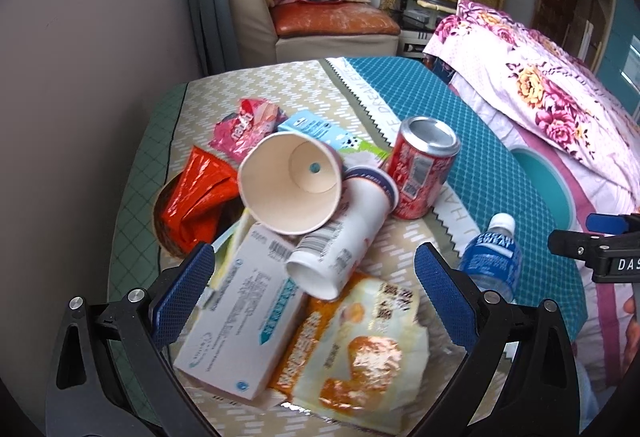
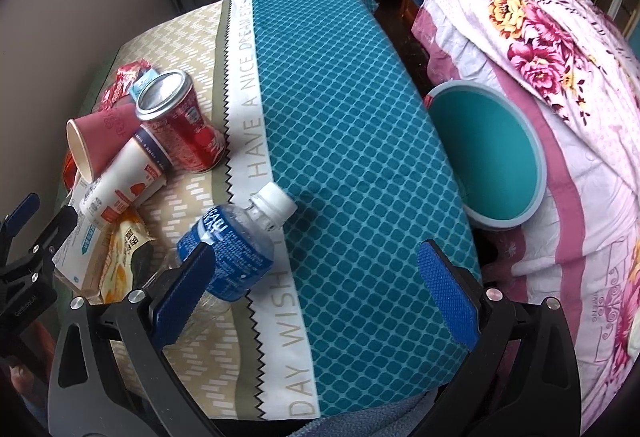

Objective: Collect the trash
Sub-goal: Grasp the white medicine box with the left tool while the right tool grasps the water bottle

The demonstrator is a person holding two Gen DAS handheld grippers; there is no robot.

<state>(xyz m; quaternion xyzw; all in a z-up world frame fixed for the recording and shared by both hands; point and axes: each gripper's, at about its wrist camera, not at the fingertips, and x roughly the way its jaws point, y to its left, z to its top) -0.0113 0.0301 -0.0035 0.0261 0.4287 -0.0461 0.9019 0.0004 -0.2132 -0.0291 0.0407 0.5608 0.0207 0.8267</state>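
Observation:
A heap of trash lies on the cloth-covered table (image 1: 280,81): a paper cup (image 1: 288,183) on its side, a white drink carton (image 1: 340,233), a red can (image 1: 420,169), a white box (image 1: 244,321), an orange snack bag (image 1: 356,353), a red foil wrapper (image 1: 196,197) and a pink wrapper (image 1: 244,129). My left gripper (image 1: 316,277) is open above the box and carton, holding nothing. A blue-labelled plastic bottle (image 2: 236,245) lies on the table. My right gripper (image 2: 316,277) is open, its left finger (image 2: 184,285) over the bottle. A teal bin (image 2: 488,157) stands right of the table.
A bed with a floral quilt (image 2: 540,37) lies right of the bin. A sofa (image 1: 320,17) with a cushion stands beyond the table. A grey wall (image 1: 80,57) runs along the left. A woven basket (image 1: 164,221) sits under the red wrapper.

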